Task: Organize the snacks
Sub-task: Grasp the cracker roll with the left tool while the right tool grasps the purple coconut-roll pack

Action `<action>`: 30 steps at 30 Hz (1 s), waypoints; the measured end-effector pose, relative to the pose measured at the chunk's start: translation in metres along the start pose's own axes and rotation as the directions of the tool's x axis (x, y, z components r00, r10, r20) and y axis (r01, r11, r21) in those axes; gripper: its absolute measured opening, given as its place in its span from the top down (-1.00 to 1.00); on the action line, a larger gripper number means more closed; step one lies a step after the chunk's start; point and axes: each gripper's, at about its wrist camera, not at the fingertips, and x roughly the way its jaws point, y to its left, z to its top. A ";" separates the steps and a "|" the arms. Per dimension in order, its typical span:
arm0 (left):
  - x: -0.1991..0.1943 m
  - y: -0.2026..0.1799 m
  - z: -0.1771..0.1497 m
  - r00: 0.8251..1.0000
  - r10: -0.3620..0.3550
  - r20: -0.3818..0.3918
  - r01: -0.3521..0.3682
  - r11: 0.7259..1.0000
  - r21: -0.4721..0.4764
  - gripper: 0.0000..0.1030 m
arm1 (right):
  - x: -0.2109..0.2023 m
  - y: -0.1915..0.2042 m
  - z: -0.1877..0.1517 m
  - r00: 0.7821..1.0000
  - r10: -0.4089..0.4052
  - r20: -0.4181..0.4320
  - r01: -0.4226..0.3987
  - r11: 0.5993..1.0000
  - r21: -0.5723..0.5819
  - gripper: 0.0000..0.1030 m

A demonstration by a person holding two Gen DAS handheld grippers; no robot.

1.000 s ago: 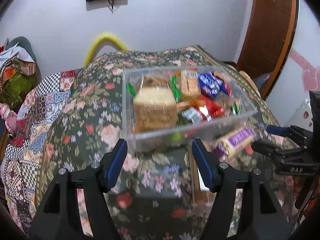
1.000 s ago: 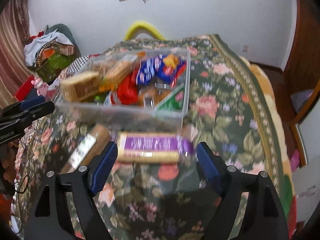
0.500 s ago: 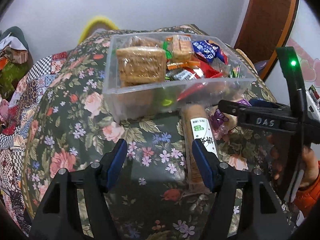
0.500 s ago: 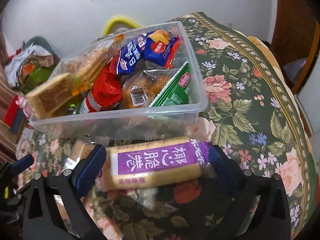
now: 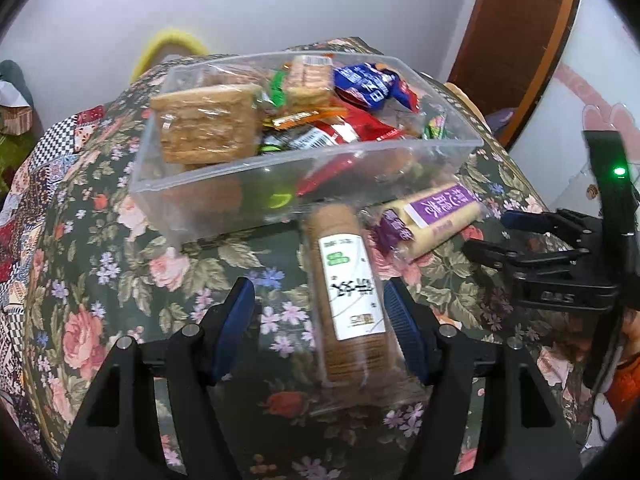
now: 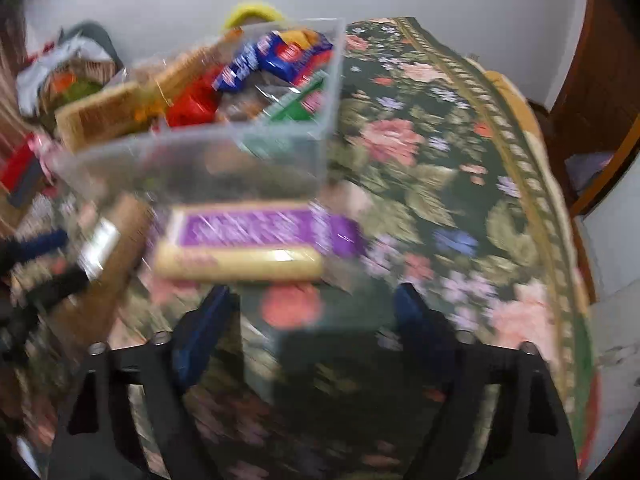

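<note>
A clear plastic box (image 5: pixel 224 196) full of snack packs stands on the floral cloth; it also shows in the right wrist view (image 6: pixel 192 160). A brown biscuit roll with a white label (image 5: pixel 348 292) lies in front of it, its near end between the open jaws of my left gripper (image 5: pixel 320 320). A purple-labelled cracker pack (image 5: pixel 436 220) lies to the right of the roll. In the blurred right wrist view the purple pack (image 6: pixel 248 240) lies just beyond my open, empty right gripper (image 6: pixel 316 312). The right gripper also shows in the left wrist view (image 5: pixel 492 236).
The floral cloth (image 6: pixel 440 168) covers the table, with a gold border along its right edge. A wooden door (image 5: pixel 516 40) stands at the back right. A yellow curved bar (image 5: pixel 172 40) and piled clothes (image 6: pixel 60 72) lie behind the table.
My left gripper has moved forward and down so the biscuit roll's near end lies between its jaws. My right gripper has drawn back from the purple pack, which earlier lay between its fingers.
</note>
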 end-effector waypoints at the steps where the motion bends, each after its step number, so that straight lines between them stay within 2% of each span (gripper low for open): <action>1: 0.005 -0.002 0.000 1.000 0.001 -0.008 -0.001 1.000 0.001 -0.30 | -0.003 -0.003 -0.002 1.000 -0.003 -0.002 0.003 1.000 -0.004 -0.51; 4: 0.019 -0.006 0.001 0.999 0.005 -0.039 -0.005 1.000 -0.004 -0.26 | -0.013 -0.006 -0.001 1.000 0.029 0.007 -0.030 0.999 0.019 -0.55; 6: 0.026 -0.006 0.002 0.998 -0.003 -0.057 0.003 1.000 -0.008 -0.02 | -0.018 -0.003 0.005 0.998 0.048 0.032 -0.049 0.998 0.047 -0.55; 7: 0.028 -0.006 0.001 0.998 -0.011 -0.066 0.010 1.000 -0.009 0.15 | -0.017 0.000 0.010 0.997 0.062 0.041 -0.065 0.996 0.064 -0.59; 8: 0.028 -0.006 0.001 0.998 -0.004 -0.064 0.003 1.000 -0.010 0.23 | -0.016 0.003 0.016 0.996 0.079 0.051 -0.083 0.993 0.089 -0.68; 11: 0.022 0.000 -0.003 0.998 -0.006 -0.058 0.006 1.000 -0.009 0.25 | -0.007 0.014 0.033 0.994 0.080 0.076 -0.091 0.985 0.144 -0.96; 14: 0.015 0.009 -0.011 0.999 0.011 -0.053 -0.011 1.000 -0.005 0.25 | 0.010 0.023 0.049 0.996 0.030 0.079 -0.045 0.979 0.197 -0.99; 17: 0.008 0.021 -0.018 0.998 0.033 -0.052 -0.034 0.999 -0.009 0.25 | 0.032 0.028 0.058 0.999 -0.023 0.047 0.012 0.974 0.226 -1.00; 19: 0.004 0.029 -0.023 0.998 0.042 -0.054 -0.043 0.999 -0.012 0.25 | 0.036 0.033 0.056 0.995 -0.092 0.046 0.082 0.981 0.178 -1.00; 25: -0.002 0.035 -0.033 0.997 0.054 -0.060 -0.053 0.998 0.016 0.21 | 0.029 0.030 0.034 0.995 -0.094 -0.010 0.095 0.995 0.037 -0.99; 30: 0.000 0.032 -0.029 0.997 0.058 -0.052 -0.057 0.998 0.024 0.15 | -0.006 0.013 0.014 0.993 -0.122 0.006 0.121 0.992 0.016 -1.00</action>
